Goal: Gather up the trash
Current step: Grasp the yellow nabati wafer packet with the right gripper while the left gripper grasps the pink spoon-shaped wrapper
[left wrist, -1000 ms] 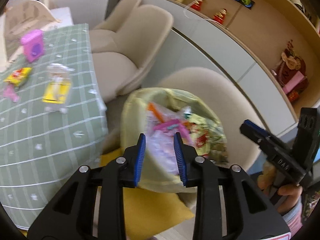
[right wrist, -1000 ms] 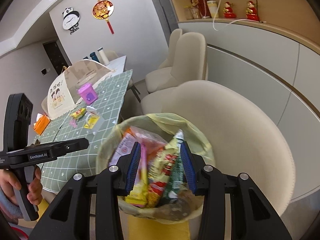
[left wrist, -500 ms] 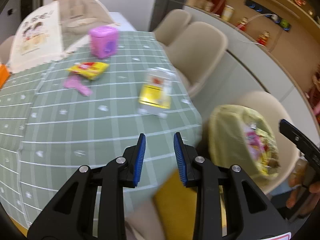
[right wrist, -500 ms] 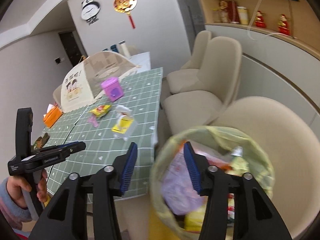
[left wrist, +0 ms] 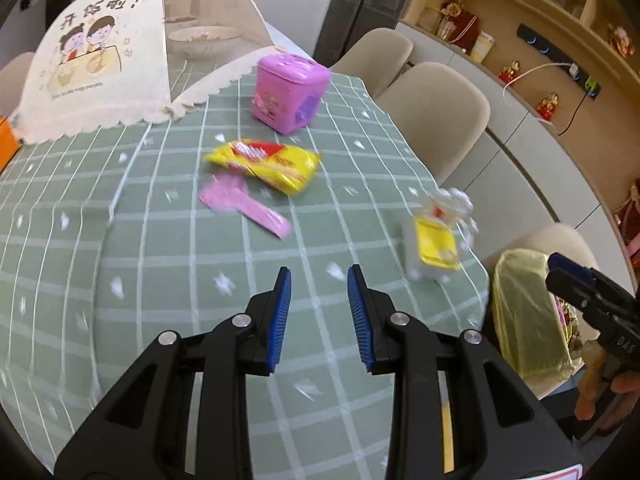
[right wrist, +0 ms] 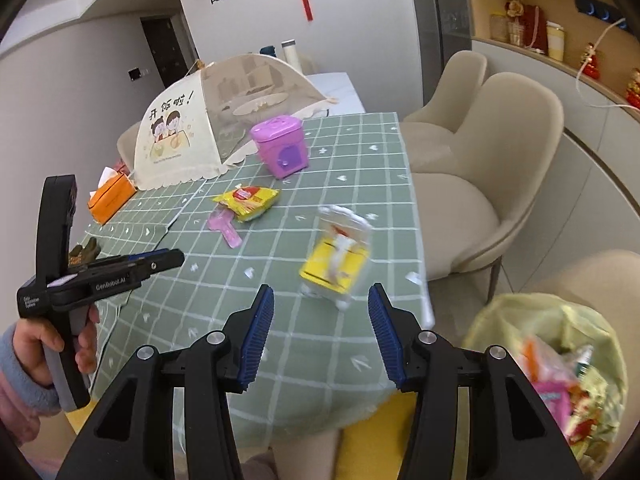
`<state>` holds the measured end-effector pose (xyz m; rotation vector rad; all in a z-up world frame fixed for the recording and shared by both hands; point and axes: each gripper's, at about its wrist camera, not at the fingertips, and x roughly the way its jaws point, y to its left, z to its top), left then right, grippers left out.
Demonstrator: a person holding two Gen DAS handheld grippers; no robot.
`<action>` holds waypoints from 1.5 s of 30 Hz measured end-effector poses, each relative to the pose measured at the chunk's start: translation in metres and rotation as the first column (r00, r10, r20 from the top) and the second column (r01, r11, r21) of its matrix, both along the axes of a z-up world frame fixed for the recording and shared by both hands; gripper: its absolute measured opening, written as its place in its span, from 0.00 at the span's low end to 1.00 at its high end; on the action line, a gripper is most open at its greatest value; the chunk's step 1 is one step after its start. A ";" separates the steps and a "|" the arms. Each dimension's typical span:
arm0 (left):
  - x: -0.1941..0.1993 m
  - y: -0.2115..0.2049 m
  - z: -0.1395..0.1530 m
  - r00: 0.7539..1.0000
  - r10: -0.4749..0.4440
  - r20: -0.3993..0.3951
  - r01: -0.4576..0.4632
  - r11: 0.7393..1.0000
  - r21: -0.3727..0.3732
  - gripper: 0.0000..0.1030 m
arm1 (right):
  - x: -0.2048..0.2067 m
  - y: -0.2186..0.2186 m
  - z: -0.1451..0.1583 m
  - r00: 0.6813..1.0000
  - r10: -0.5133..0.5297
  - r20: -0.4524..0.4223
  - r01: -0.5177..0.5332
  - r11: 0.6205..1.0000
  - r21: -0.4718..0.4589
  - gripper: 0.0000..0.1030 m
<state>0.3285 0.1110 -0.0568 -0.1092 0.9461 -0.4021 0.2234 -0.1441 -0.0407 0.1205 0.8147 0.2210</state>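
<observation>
Trash lies on the green checked tablecloth (left wrist: 120,240): a yellow snack wrapper (left wrist: 266,164) (right wrist: 247,199), a pink scoop-shaped piece (left wrist: 240,206) (right wrist: 225,226), and a clear packet with a yellow card (left wrist: 436,240) (right wrist: 338,258) near the table's right edge. My left gripper (left wrist: 319,280) hovers over the cloth, open and empty, the trash beyond its tips. My right gripper (right wrist: 321,300) stands open and empty just short of the clear packet. A bin lined with a yellow bag (left wrist: 520,320) (right wrist: 552,360) sits on a chair at the right, holding several wrappers.
A pink toy box (left wrist: 288,94) (right wrist: 282,146) stands behind the wrappers. A mesh food cover (right wrist: 208,120) sits at the table's far end, an orange tissue box (right wrist: 112,200) to its left. Beige chairs (right wrist: 480,152) line the right side, with a cabinet and shelves beyond.
Both grippers swung left, away from the bin, to over the table. The right gripper's jaws widened. The trash on the cloth now lies ahead of both.
</observation>
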 end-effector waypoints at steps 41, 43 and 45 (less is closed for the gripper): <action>0.081 0.087 -0.048 0.990 0.042 -0.137 -0.055 0.994 -0.096 0.34 | 0.090 0.103 -0.064 0.984 0.026 -0.176 -0.033 0.999 -0.037 0.06; 0.088 0.077 -0.051 0.991 0.048 -0.124 -0.059 0.994 -0.088 0.34 | 0.076 0.095 -0.069 0.982 -0.003 -0.190 0.002 1.000 -0.004 0.06; 0.095 0.064 -0.053 0.993 0.042 -0.107 -0.048 0.997 -0.057 0.34 | 0.066 0.092 -0.073 0.980 -0.014 -0.199 0.015 1.000 0.002 0.06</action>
